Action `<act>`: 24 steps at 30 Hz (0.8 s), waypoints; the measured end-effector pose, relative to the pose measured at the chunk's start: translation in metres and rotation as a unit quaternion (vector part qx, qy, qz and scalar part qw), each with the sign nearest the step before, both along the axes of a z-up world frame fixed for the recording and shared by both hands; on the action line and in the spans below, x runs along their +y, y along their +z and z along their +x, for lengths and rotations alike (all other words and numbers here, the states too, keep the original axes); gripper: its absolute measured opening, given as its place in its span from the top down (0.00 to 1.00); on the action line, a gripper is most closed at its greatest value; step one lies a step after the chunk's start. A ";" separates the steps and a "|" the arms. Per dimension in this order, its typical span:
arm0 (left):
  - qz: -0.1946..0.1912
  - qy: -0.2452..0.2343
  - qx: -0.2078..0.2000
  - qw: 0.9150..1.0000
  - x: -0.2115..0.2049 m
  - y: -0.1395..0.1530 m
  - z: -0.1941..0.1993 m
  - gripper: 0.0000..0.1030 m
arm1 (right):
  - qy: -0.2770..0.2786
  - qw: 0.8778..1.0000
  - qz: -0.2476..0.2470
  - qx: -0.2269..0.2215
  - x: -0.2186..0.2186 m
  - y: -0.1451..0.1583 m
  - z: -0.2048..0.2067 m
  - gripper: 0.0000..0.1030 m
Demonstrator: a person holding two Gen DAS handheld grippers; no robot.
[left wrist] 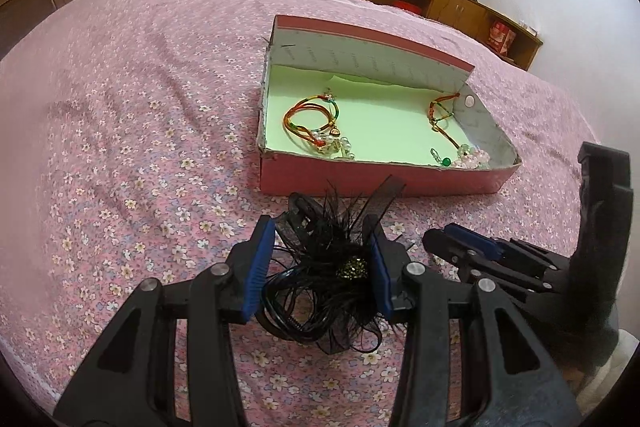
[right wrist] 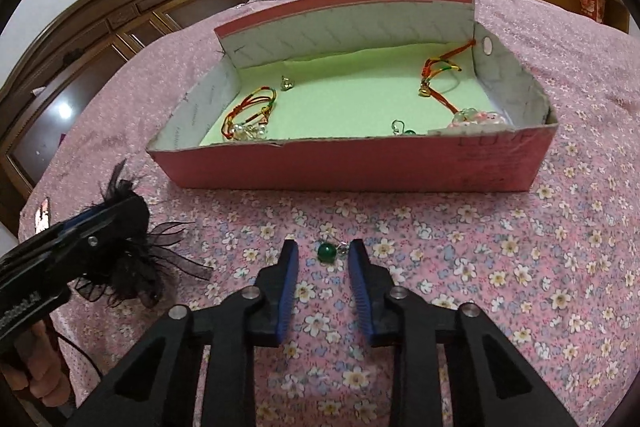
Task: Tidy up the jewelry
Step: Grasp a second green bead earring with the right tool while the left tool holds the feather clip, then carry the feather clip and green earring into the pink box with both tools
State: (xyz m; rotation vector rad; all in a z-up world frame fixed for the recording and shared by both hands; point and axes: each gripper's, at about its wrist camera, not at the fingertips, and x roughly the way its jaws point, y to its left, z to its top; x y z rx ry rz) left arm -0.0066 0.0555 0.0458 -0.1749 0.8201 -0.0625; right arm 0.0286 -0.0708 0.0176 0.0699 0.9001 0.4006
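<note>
Left wrist view: the left hand-held gripper [left wrist: 322, 263] is closed about halfway on a black feather hairpiece [left wrist: 332, 259], both pads pressing it, held above the bed [left wrist: 140, 107]. This view shows the hairpiece's gold-beaded centre, which the right wrist view does not. The right hand-held gripper [left wrist: 440, 241] appears at right, seen side-on.

Right wrist view: the right hand-held gripper [right wrist: 323, 255] stands narrowly apart, holding nothing; a green-bead earring [right wrist: 329, 251] lies on the bed between its fingertips, untouched as far as can be told. The left wrist view does not show this earring.

Count: one pink box [right wrist: 360, 169], far of both grippers, lined in green. Inside: two red cord bracelets, one left [right wrist: 250, 111], one right [right wrist: 440, 75]; one clear bead cluster [right wrist: 476, 118] near right; one second green earring [right wrist: 402, 129]; one small silver item [right wrist: 286, 83], kind unclear. A person's hand [right wrist: 40, 379] grips the left tool.
</note>
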 end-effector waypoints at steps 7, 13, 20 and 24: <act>-0.002 -0.003 -0.003 1.000 -0.003 0.002 -0.002 0.64 | 0.011 1.000 -0.012 -0.008 0.004 -0.001 0.002 0.89; 0.001 -0.008 -0.008 1.000 -0.008 0.005 -0.003 0.64 | 0.018 1.000 0.002 -0.019 -0.003 0.006 -0.007 0.89; 0.004 -0.012 -0.021 1.000 -0.014 0.011 -0.004 0.64 | 0.022 0.998 0.010 -0.054 -0.012 0.027 -0.025 0.89; 0.005 -0.014 -0.038 0.999 -0.019 0.018 -0.009 0.64 | 0.015 0.996 0.022 -0.081 -0.021 0.042 -0.034 0.89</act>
